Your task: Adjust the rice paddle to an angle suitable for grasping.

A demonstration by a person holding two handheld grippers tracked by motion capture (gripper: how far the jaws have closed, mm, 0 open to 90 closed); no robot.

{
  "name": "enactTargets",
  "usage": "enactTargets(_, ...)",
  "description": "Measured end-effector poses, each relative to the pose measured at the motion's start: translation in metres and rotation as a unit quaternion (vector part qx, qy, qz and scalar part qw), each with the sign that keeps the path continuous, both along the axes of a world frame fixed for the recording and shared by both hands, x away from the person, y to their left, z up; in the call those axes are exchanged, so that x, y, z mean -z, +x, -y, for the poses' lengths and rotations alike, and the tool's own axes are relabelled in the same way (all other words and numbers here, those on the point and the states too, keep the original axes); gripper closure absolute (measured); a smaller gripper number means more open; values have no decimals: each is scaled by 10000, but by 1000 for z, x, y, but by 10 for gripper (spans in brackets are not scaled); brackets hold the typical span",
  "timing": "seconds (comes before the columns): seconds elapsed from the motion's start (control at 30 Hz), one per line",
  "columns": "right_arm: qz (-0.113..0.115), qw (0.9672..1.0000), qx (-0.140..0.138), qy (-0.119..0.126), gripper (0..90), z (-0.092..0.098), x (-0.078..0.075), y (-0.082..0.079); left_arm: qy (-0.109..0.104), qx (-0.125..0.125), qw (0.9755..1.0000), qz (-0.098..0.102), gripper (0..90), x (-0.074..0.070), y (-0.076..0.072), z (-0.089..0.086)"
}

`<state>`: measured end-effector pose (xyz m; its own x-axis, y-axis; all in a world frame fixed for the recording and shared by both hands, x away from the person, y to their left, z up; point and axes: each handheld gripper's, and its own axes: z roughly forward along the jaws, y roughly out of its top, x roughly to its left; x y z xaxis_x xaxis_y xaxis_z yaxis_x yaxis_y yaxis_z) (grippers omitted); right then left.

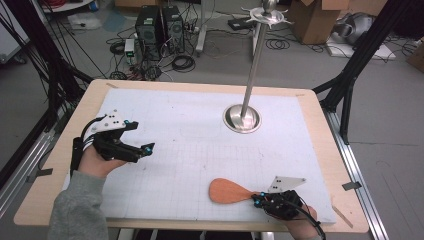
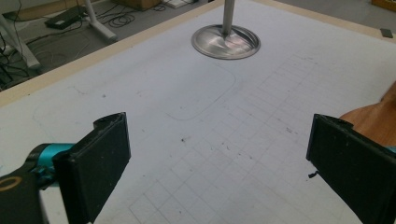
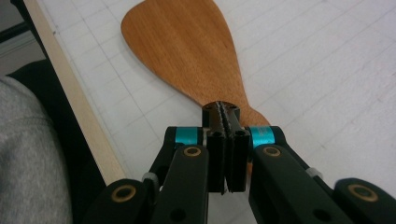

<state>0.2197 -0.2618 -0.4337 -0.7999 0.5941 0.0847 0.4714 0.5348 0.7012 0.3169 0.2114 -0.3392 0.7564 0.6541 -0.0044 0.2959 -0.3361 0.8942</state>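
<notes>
On the white table (image 1: 190, 135), a steel stand (image 1: 242, 118) rises from its round base toward the far right, well apart from both my hands. Nearer me, close to the table's near edge and right of centre, lies the wooden spatula (image 1: 227, 191), flat on the surface, its long axis running roughly along that near edge: broad blade toward the table's middle, narrow handle toward the near right corner.

My right gripper (image 1: 258, 199) has the handle end; in the right gripper view the jaws stand pressed together, clenched on the thin neck of the spatula (image 3: 187, 46), blade pointing straight away from them. So the spatula lies dead ahead of that tool, in line with it.

My left gripper (image 1: 145, 148) hovers by the left edge, jaws spread wide and grasping nothing; in the left gripper view the spatula's blade (image 2: 373, 119) peeks in behind one jaw. The right hand is plainly the nearer, already on it. I judge that any lift toward the stand starts from this grip, blade leading.
</notes>
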Motion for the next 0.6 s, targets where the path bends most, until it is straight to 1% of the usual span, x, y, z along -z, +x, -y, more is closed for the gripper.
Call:
enactTargets(0.07,-38,9999,24,-125,891,0,3,1,-4,2,10000,-7,68,0,0,0)
enactTargets(0.13,-45,9999,39,-102,891,1,4,1,9,5,10000,-8,67,0,0,0)
enactTargets(0.23,4,9997,164,-154,891,2,4,4,10,-16,10000,-10,68,1,-1,0)
enactTargets(0.33,17,9997,183,-172,891,1,4,6,35,-19,10000,-6,68,1,-2,0)
enactTargets(0.4,75,9994,250,-210,891,-1,4,10,44,-44,10000,-8,68,1,-4,-2)
enactTargets(0.53,115,9992,287,-246,891,-4,4,17,54,-117,9999,-17,68,2,-7,-5)
enactTargets(0.57,135,9990,330,-256,891,-5,4,22,82,-158,9998,-12,68,2,-10,-9)
enactTargets(0.6,161,9989,360,-272,892,-6,4,25,82,-158,9998,-12,68,2,-10,-9)
